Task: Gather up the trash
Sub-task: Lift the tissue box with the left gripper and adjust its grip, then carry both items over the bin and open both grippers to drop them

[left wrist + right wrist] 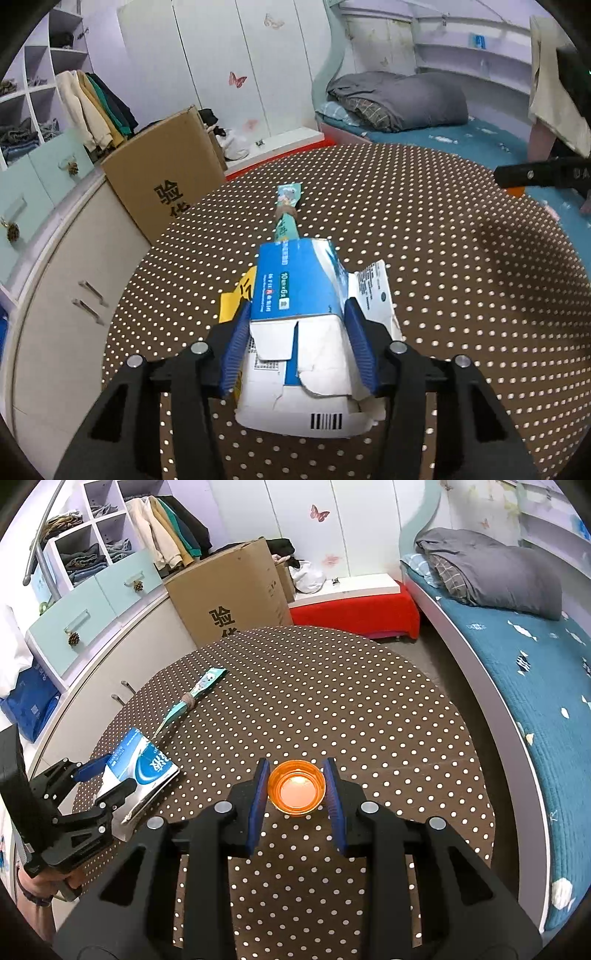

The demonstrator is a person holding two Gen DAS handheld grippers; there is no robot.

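My left gripper [297,314] is shut on a torn blue and white cardboard box [299,295], held over the dotted brown table [443,277]; it also shows in the right wrist view [107,775] with the box [144,771]. A yellow paper scrap [236,299] lies under the box. A teal wrapper tied with a band [286,210] lies beyond it, also in the right wrist view [192,698]. My right gripper [296,786] is shut on a small orange plastic cup [296,788] just above the table [369,701]; its fingertip shows in the left wrist view [517,177].
A large cardboard carton [229,598] stands behind the table's far left edge. White cabinets with drawers [92,602] run along the left. A bed with a teal cover [535,672] and grey bedding lies to the right. A red bench [354,613] stands at the back.
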